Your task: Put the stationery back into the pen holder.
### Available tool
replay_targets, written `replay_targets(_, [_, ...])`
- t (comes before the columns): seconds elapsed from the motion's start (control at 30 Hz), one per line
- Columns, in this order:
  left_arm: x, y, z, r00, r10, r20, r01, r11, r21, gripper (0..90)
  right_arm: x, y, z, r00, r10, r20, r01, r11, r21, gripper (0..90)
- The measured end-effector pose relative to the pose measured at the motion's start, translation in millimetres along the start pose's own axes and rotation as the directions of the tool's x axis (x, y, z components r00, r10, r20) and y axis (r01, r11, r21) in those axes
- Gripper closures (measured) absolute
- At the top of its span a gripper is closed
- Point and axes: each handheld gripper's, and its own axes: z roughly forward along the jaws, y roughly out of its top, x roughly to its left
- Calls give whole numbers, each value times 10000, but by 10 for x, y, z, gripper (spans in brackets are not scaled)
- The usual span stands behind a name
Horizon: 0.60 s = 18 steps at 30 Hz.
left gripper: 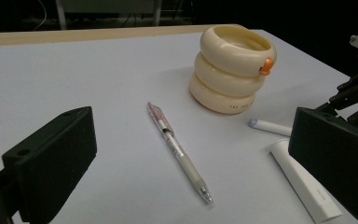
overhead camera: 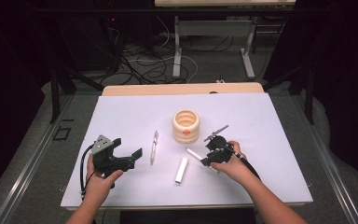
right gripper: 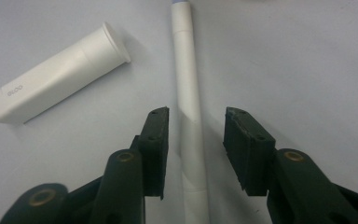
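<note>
A slim white marker (right gripper: 185,70) lies on the white table sheet (overhead camera: 130,116), and its barrel runs between the jaws of my right gripper (right gripper: 196,116). The pads stand a little apart from it on both sides, so the gripper is open. To the marker's left lies a white cap-like tube (right gripper: 56,79). My left gripper (left gripper: 192,140) is held low over the sheet at the left with its jaws wide open and nothing in them. In front of it lies a clear pen (left gripper: 179,151). A cream ringed cup (overhead camera: 185,126) with an orange dot stands upright mid-table.
In the high view the clear pen (overhead camera: 154,147) lies between the two grippers, and the white tube (overhead camera: 182,170) lies nearer the front edge. The table's wooden far edge (overhead camera: 182,88) shows behind the sheet. Cables and table legs are on the floor beyond.
</note>
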Motion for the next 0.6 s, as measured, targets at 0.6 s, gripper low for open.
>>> replay_targets(0.6, [3, -5, 7, 10000, -30, -13, 30, 10000, 13, 9, 11, -11, 51, 9990, -386, -230, 394, 9987, 330, 754])
